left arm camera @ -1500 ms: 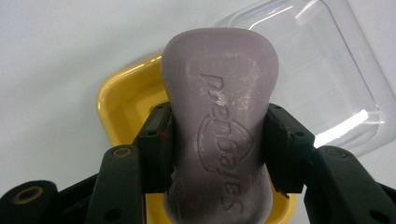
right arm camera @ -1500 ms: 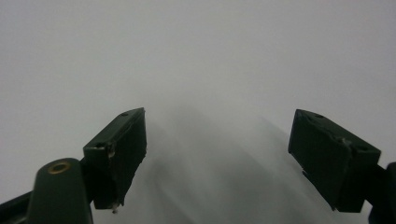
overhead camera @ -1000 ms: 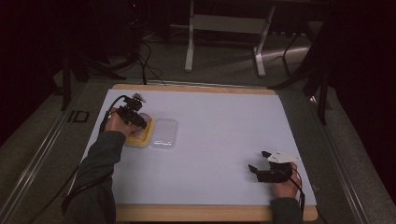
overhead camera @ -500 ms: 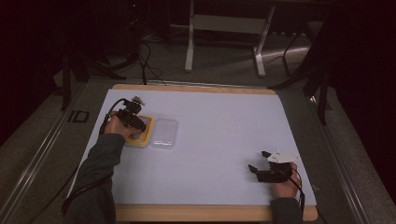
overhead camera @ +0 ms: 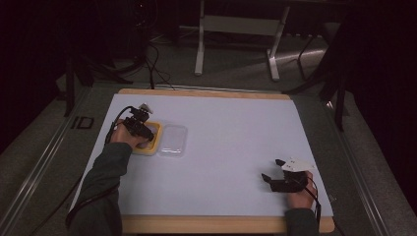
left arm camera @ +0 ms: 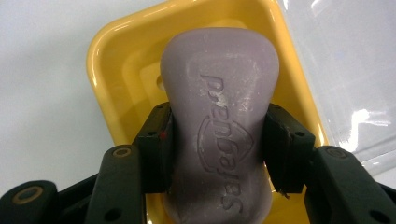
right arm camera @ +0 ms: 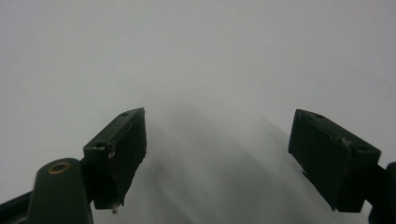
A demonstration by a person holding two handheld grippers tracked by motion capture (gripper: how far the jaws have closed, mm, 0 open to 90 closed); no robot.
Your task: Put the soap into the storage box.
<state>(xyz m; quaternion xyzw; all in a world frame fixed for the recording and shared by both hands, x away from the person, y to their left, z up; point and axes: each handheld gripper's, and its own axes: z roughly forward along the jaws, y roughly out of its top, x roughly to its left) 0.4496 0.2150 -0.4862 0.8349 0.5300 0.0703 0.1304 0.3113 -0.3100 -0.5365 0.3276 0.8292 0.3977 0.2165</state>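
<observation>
Meanwhile the left hand-held gripper (left arm camera: 217, 154) clamps a lilac soap bar (left arm camera: 219, 116) over its yellow soap dish (left arm camera: 109, 65); right hand-held gripper (right arm camera: 217, 158) rests wide apart on the tabletop (overhead camera: 236, 142)

Your left gripper (left arm camera: 217, 140) has black jaws, one with a tiny red spot on its inner edge, and brass-coloured rivets in the black arms behind them. The soap bar (left arm camera: 219, 116) they clasp is pale lilac, with a logo and lettering embossed in the same colour and faint white scuffs. Under it you see a glossy yellow dish (left arm camera: 116, 74), and to its right in the high view a clear, colourless lid (overhead camera: 173, 140). Your right gripper (right arm camera: 217, 158) is black too, topped by a light grey plate in the high view. The table (overhead camera: 226, 132) is plain white, edged in light wood. Your sleeves are dark green-grey.
</observation>
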